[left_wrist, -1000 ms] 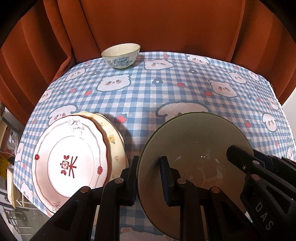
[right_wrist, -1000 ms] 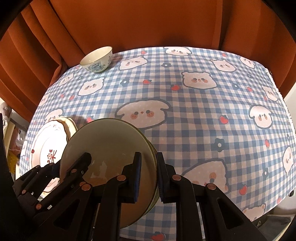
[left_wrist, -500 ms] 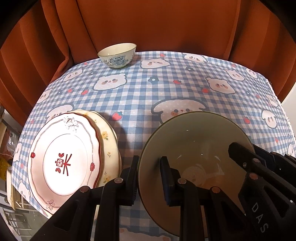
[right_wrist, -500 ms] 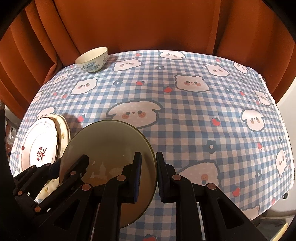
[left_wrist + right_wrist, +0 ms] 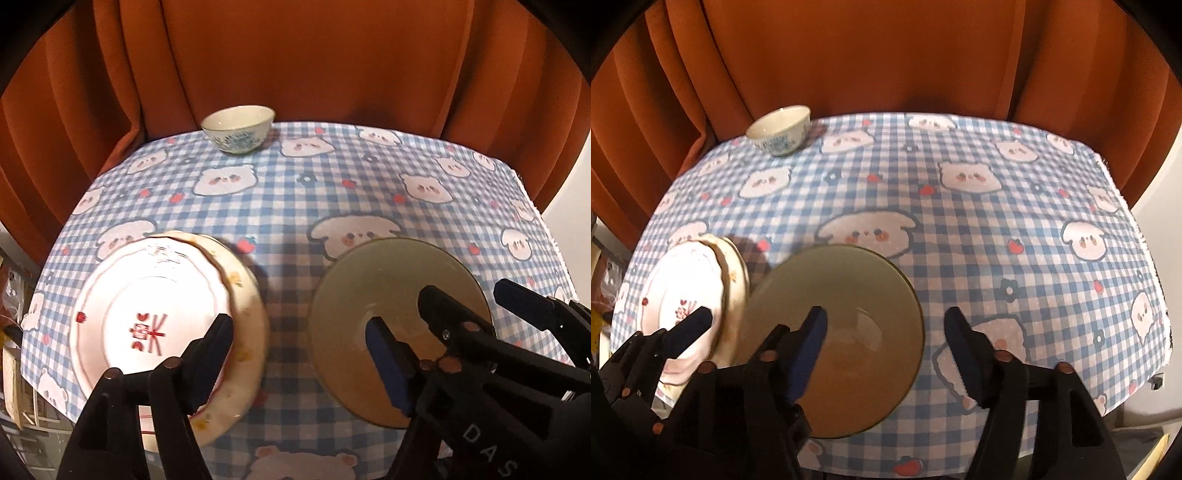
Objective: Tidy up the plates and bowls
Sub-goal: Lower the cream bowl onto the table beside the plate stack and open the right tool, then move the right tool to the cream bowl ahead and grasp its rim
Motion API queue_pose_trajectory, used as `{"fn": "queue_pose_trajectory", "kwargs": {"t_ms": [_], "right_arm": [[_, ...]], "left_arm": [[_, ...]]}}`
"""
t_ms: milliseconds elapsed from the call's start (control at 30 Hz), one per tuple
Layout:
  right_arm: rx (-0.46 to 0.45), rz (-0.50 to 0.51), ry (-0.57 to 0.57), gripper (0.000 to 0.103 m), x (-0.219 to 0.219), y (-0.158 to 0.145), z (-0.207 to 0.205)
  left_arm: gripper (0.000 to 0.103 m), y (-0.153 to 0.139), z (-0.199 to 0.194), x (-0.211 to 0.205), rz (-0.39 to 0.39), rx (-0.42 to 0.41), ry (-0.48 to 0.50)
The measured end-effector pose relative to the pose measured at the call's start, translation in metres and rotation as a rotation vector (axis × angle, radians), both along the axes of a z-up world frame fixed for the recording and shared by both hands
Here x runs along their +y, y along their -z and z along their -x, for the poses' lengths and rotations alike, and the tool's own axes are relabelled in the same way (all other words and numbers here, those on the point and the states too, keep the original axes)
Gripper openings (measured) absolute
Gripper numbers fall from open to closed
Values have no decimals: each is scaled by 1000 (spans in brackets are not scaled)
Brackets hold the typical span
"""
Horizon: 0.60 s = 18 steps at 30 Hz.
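Left wrist view: my left gripper and right gripper are both opening, gripping nothing, straddling the glass plate's rims as it rests near the table's front edge (probably for stacking onto the plates leftward); bowl at the far edge.

Both tongs, clamped on the glass plate rim a second ago, are opening: left tongs and right tongs are releasing it onto the surface.
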State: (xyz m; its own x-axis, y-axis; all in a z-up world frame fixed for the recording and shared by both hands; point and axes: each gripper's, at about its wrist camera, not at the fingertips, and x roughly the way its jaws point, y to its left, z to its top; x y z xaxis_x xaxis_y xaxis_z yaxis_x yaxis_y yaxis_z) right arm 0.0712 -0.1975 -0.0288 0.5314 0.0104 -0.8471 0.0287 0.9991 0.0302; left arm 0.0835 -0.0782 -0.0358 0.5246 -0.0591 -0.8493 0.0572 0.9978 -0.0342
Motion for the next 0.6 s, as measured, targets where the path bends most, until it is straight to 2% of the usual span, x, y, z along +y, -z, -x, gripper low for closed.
{"fn": "queue_pose_trajectory", "kwargs": {"t_ms": [167, 400, 600], "right_arm": [[-20, 12, -15, 72, 19, -10, 1], [-56, -28, -61, 72, 56, -25, -9], [-68, -20, -33, 74, 85, -36, -26]], "left_arm": [[77, -10, 3, 19, 5, -17, -10], [77, -29, -4, 57, -18, -49, -31], [77, -44, -20, 83, -43, -69, -40]]}}
